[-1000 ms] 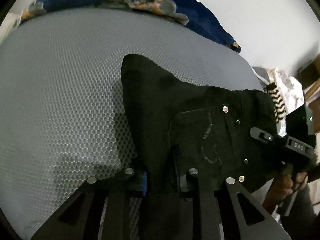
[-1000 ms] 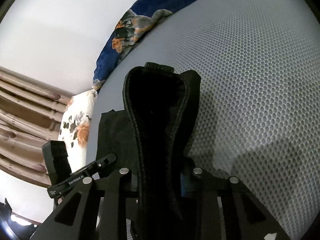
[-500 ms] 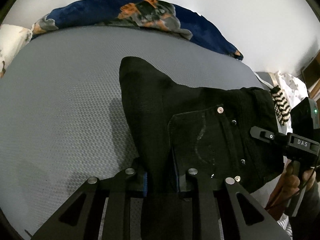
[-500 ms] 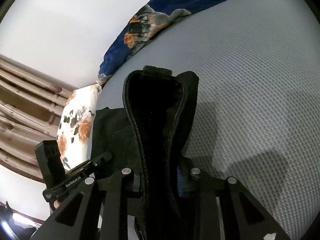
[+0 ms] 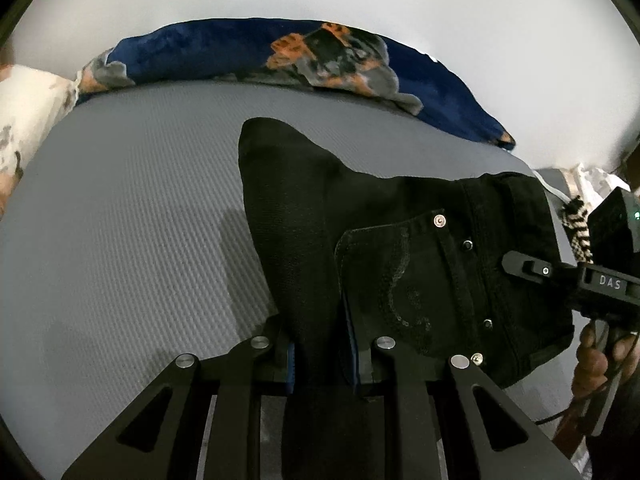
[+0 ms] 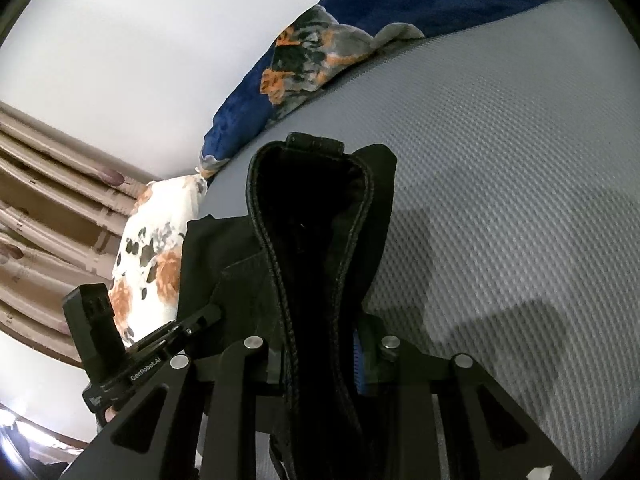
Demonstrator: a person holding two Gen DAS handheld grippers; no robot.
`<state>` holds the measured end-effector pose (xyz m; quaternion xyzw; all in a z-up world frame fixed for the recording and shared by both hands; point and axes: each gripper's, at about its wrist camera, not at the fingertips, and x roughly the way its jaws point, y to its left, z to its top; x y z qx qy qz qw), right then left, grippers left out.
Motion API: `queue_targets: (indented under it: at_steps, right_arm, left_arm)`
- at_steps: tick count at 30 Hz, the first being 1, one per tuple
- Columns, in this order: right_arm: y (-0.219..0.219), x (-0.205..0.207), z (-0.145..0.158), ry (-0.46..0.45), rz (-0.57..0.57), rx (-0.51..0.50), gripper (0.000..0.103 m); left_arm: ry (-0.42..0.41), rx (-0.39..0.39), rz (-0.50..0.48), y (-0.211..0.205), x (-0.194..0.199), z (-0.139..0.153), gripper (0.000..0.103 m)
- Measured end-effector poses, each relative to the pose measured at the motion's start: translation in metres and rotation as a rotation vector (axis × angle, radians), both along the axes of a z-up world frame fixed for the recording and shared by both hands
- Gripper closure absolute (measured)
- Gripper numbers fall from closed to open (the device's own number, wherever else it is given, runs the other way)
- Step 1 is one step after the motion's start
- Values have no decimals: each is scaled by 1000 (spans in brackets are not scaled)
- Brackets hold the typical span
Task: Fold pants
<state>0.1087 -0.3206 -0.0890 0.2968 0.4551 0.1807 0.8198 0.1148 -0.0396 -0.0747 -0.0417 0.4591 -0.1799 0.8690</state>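
The black pants (image 5: 400, 248) hang above a grey mesh-textured bed (image 5: 120, 220), held up between both grippers. My left gripper (image 5: 322, 354) is shut on a fold of the black fabric; the back pocket with rivets shows to its right. My right gripper (image 6: 316, 354) is shut on the waistband end of the pants (image 6: 312, 216), which stands up in front of the camera. The right gripper also shows in the left wrist view (image 5: 600, 280), and the left gripper in the right wrist view (image 6: 132, 364).
A blue floral blanket (image 5: 300, 52) lies along the far edge of the bed by the white wall. A white floral pillow (image 6: 156, 248) sits at the bed's end beside beige curtains (image 6: 48, 208). A striped cloth (image 5: 576, 224) lies at the right.
Both grippers have risen with the pants; the bed surface looks farther away and more of the wall and blanket has come into view.
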Motion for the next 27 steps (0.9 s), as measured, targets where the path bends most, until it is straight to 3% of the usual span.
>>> queue_targets:
  at_steps: [27]
  right_arm:
    - [5,84,-5,17,-19,-35,81]
  left_arm:
    - [-13,40,32,-1,90,-11,84]
